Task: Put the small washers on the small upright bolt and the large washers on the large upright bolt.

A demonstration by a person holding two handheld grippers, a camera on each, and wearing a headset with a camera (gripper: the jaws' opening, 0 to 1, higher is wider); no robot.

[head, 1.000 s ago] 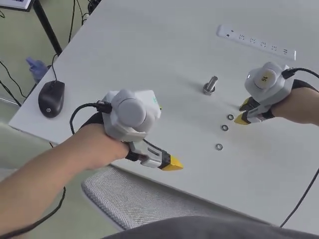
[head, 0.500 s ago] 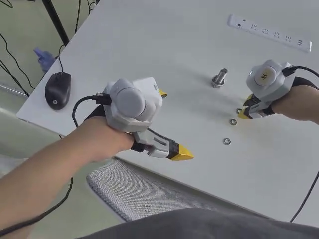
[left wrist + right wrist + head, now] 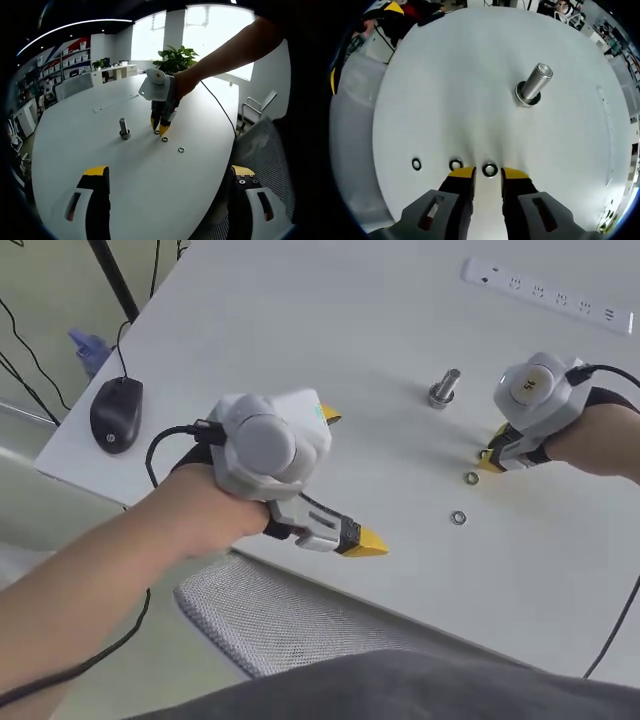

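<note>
Now three small silvery washers (image 3: 455,164) lie by the right tool (image 3: 488,173), jaws parted; left tool (image 3: 169,171) spread wide.

Tips on my left gripper (image 3: 169,172) and right gripper (image 3: 488,175): yellow over black fingers, with white-grey housings. Table (image 3: 300,320): plain white. Bolt (image 3: 536,82): silver, finely ridged. Washers (image 3: 490,169): dark metallic rings. Mouse (image 3: 115,412): black. Power strip (image 3: 545,300): white. Chair mesh (image 3: 270,620): grey weave.

right hand-held gripper (image 3: 488,173) | jaws parted | washer (image 3: 490,169) at tips
</note>
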